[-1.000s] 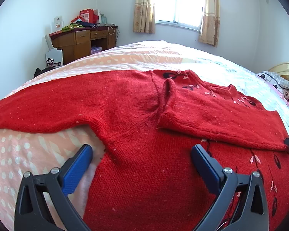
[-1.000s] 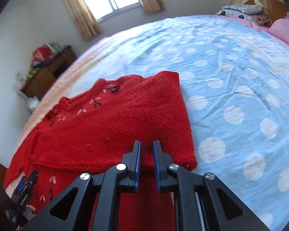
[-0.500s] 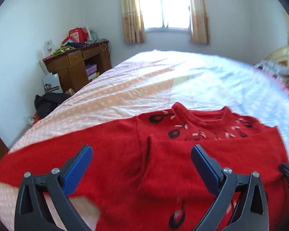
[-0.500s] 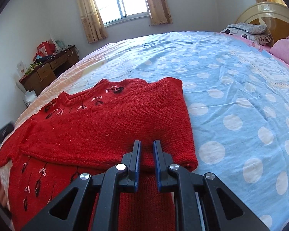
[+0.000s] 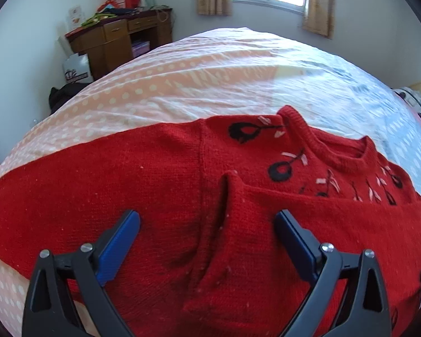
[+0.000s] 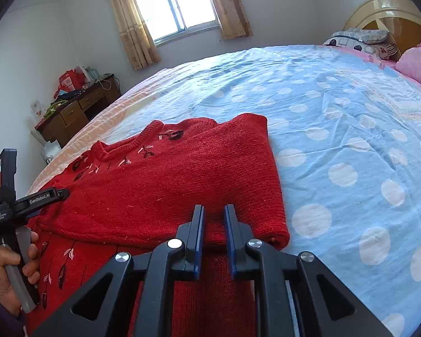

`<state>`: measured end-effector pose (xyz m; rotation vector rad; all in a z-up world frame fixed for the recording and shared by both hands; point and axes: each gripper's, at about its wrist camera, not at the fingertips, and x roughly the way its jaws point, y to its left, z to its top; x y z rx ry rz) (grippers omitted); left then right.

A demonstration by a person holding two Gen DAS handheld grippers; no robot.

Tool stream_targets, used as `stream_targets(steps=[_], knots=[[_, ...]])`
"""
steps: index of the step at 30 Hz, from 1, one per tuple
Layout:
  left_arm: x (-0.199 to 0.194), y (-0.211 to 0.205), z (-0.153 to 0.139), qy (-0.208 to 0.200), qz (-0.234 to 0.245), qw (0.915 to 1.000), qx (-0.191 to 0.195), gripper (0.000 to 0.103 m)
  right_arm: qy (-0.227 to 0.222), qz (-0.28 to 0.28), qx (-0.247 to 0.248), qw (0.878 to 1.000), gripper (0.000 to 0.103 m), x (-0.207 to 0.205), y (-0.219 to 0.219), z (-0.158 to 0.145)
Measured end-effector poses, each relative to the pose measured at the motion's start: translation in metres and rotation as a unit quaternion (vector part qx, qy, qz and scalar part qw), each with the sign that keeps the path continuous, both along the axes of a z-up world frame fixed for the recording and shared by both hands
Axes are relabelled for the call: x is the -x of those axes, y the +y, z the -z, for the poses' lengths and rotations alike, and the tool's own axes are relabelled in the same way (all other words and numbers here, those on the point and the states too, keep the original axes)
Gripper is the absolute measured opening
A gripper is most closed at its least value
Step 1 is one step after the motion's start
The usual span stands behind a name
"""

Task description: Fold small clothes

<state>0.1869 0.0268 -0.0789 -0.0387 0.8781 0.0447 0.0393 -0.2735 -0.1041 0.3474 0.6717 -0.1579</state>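
Observation:
A red knit sweater (image 5: 160, 185) with black and pink embroidery lies flat on the bed. Its right sleeve (image 6: 199, 185) is folded across the chest; the left sleeve (image 5: 56, 191) stretches out to the left. My left gripper (image 5: 207, 224) is open and empty, just above the sweater where the folded sleeve's cuff (image 5: 233, 196) ends. It also shows in the right wrist view (image 6: 61, 193), held in a hand. My right gripper (image 6: 214, 219) has its jaws close together at the folded edge of the sweater's right side; cloth shows in the narrow gap.
The bed sheet is pink with dots (image 5: 154, 84) on the left and blue with dots (image 6: 350, 140) on the right. A wooden desk (image 5: 118, 39) stands by the wall. Pillows (image 6: 362, 42) and the headboard (image 6: 384, 8) are at the far right.
My left gripper has moved up over the sweater from the lower body to the chest near the cuff. My right gripper has stayed at the folded right edge.

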Motion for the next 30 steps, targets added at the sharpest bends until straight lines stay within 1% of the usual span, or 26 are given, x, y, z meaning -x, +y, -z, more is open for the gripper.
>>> stream_targets(steps=[3,4,5,7,8,10,11,12,14,15,18,19,22,23,24,25,26,27,29,30], knots=[[0.023,0.019,-0.018,-0.027,-0.007,0.9995,0.013,0.099,0.000,0.000,-0.001,1.000,0.015,0.000,0.000,0.000],[0.030,0.030,-0.023,-0.037,-0.014,0.9990,0.019,0.099,0.000,0.000,-0.001,1.000,0.015,0.000,0.000,0.000],[0.043,0.052,-0.031,-0.050,-0.028,0.9979,0.030,0.099,0.000,0.000,-0.001,1.000,0.015,0.000,0.000,0.000],[0.057,0.087,-0.039,-0.064,-0.058,0.9954,0.041,0.099,0.000,0.000,-0.001,1.000,0.015,0.000,0.000,0.000],[0.066,0.111,-0.044,-0.073,-0.084,0.9930,0.040,0.099,0.000,-0.001,-0.001,1.000,0.015,0.000,0.000,0.000],[0.081,0.159,-0.052,-0.087,-0.140,0.9861,0.022,0.099,0.000,-0.001,-0.001,1.000,0.016,0.000,0.000,0.000],[0.088,0.183,-0.055,-0.093,-0.169,0.9812,0.009,0.100,-0.001,-0.001,-0.002,1.000,0.016,0.000,0.000,0.000],[0.096,0.211,-0.057,-0.097,-0.202,0.9745,0.002,0.100,-0.001,-0.001,-0.002,1.000,0.016,0.000,0.000,0.000],[0.105,0.258,-0.056,-0.087,-0.254,0.9632,0.012,0.100,0.000,-0.001,-0.001,1.000,0.016,0.000,0.001,0.000],[0.111,0.283,-0.054,-0.080,-0.287,0.9544,0.024,0.100,0.000,-0.001,0.000,1.000,0.016,0.000,0.001,0.000],[0.126,0.333,-0.042,-0.071,-0.354,0.9313,0.048,0.098,0.001,-0.001,0.004,1.000,0.016,-0.001,0.002,0.000],[0.129,0.346,-0.037,-0.065,-0.371,0.9247,0.057,0.097,0.001,-0.001,0.004,1.000,0.016,-0.001,0.002,0.000],[0.130,0.361,-0.019,-0.056,-0.393,0.9135,0.088,0.095,0.001,-0.001,0.004,1.000,0.016,-0.001,0.002,0.000],[0.128,0.365,-0.014,-0.054,-0.398,0.9107,0.096,0.093,0.001,-0.001,0.004,1.000,0.016,-0.001,0.002,0.000],[0.125,0.368,-0.007,-0.050,-0.398,0.9099,0.104,0.087,0.001,-0.002,0.005,1.000,0.016,-0.001,0.002,0.000],[0.122,0.368,-0.003,-0.044,-0.396,0.9108,0.109,0.080,0.001,-0.002,0.005,1.000,0.016,-0.001,0.002,0.000],[0.116,0.369,0.002,-0.038,-0.394,0.9119,0.110,0.080,0.002,-0.002,0.007,1.000,0.016,-0.001,0.002,0.000],[0.115,0.368,0.003,-0.038,-0.394,0.9130,0.099,0.076,0.002,-0.001,0.008,1.000,0.016,-0.001,0.002,0.000],[0.114,0.365,0.001,-0.040,-0.389,0.9151,0.097,0.071,0.003,-0.001,0.011,1.000,0.016,-0.001,0.003,0.000],[0.115,0.365,0.000,-0.044,-0.387,0.9158,0.100,0.065,0.003,-0.001,0.012,1.000,0.016,-0.001,0.003,-0.001]])
